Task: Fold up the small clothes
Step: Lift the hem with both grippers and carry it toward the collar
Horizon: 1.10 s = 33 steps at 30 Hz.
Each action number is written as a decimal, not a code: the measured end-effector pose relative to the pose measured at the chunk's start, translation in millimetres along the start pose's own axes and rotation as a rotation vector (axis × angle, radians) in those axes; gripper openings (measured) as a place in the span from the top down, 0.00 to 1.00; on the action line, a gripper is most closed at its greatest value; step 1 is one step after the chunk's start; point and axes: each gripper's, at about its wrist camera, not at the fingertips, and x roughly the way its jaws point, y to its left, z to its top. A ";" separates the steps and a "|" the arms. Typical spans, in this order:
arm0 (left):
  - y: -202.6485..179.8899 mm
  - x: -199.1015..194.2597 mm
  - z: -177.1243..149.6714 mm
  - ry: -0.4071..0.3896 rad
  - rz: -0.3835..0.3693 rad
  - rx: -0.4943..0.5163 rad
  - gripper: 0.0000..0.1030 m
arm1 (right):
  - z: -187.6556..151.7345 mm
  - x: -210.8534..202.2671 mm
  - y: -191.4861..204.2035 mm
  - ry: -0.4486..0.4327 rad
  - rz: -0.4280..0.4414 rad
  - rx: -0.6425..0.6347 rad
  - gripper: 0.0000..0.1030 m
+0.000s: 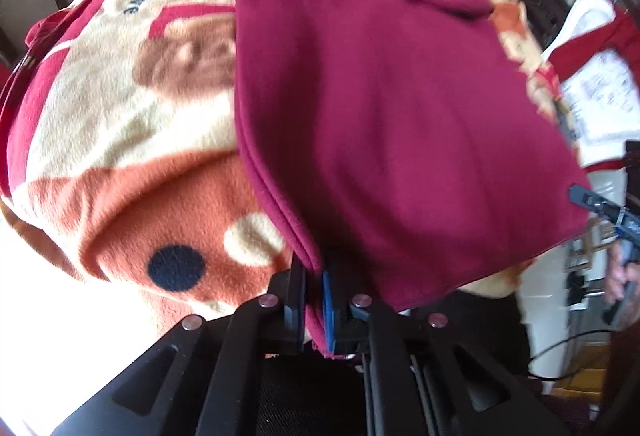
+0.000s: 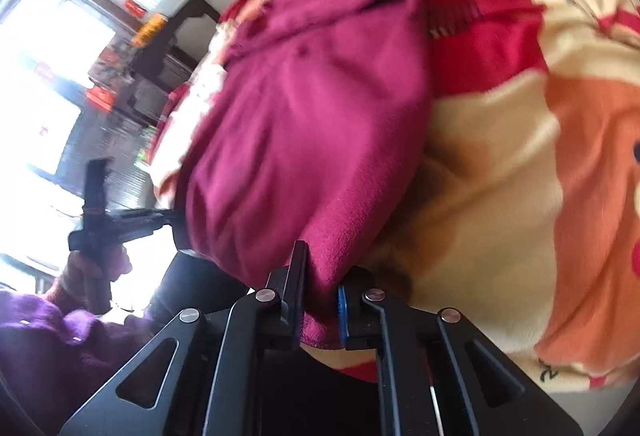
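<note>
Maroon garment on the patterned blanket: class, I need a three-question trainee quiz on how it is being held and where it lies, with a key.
1. True or false: the left gripper is shut on a lower corner of the maroon garment.
2. Multiple choice: the right gripper is (A) open above the cloth, (B) shut on the garment's hem, (C) resting on a folded towel.
3. Fill in: the garment lies on a fleece ______ with a teddy bear print.

Key: 1 true; 2 B; 3 blanket.
</note>
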 end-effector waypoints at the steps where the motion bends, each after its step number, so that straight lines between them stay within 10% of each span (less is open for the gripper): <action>1: 4.6 -9.4 6.2 -0.017 -0.035 -0.015 0.94 | 3.4 -4.0 -0.3 -0.016 0.019 0.004 1.00; 8: 33.9 -55.6 61.4 -0.185 -0.121 -0.094 0.94 | 54.2 -35.3 4.4 -0.179 0.131 0.008 1.00; 16: 45.0 -74.7 155.5 -0.381 -0.044 -0.098 0.94 | 146.4 -31.5 11.2 -0.307 0.019 -0.056 1.00; 33: 75.5 11.0 318.5 -0.348 0.025 -0.176 0.93 | 301.4 47.5 -55.4 -0.354 -0.097 0.080 1.00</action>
